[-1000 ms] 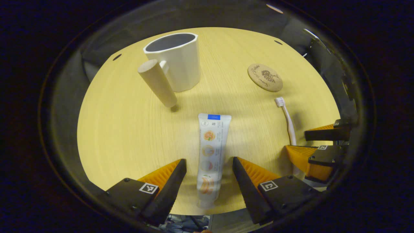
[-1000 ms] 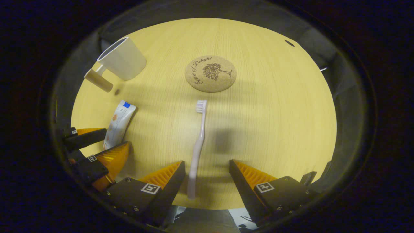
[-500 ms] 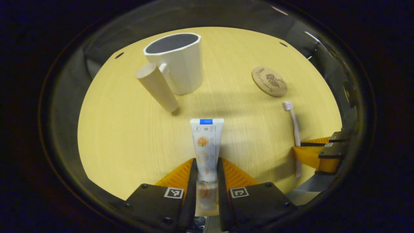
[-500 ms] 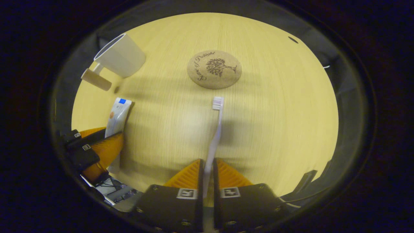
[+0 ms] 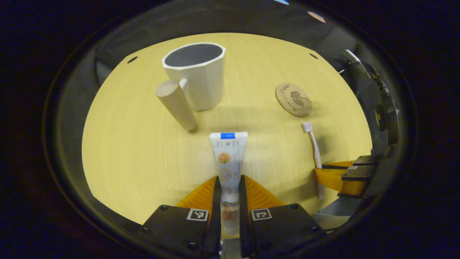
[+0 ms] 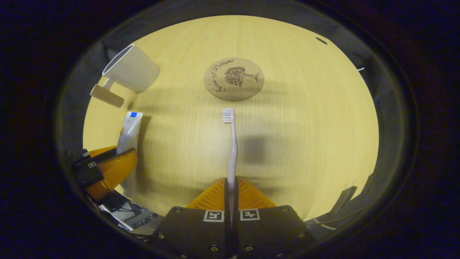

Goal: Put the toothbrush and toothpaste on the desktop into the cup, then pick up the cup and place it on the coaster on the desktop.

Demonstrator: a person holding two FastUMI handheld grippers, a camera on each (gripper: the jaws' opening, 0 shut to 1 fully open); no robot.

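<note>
My left gripper [image 5: 228, 183] is shut on the white toothpaste tube [image 5: 228, 156], which points away from me with its blue-marked end toward the cup. The white cup [image 5: 197, 81] with a round wooden handle [image 5: 176, 104] stands upright beyond it, a little to the left. My right gripper [image 6: 231, 185] is shut on the handle of the pale toothbrush [image 6: 231, 144], bristles pointing at the round cork coaster [image 6: 234, 78]. In the left gripper view the right gripper [image 5: 337, 174] holds the toothbrush [image 5: 312, 147] at the right; in the right gripper view the left gripper [image 6: 107, 163] holds the toothpaste [image 6: 128, 131] at the left, near the cup [image 6: 131, 72].
The pale wooden tabletop [image 5: 136, 151] has small dark holes near its far edge [image 5: 132, 59]. The dark booth wall rises behind the table. The coaster [image 5: 293, 99] lies flat to the right of the cup.
Both grippers went from open around their objects to shut on them. The toothpaste and the toothbrush have since shifted a little with the grippers and now point straight ahead.
</note>
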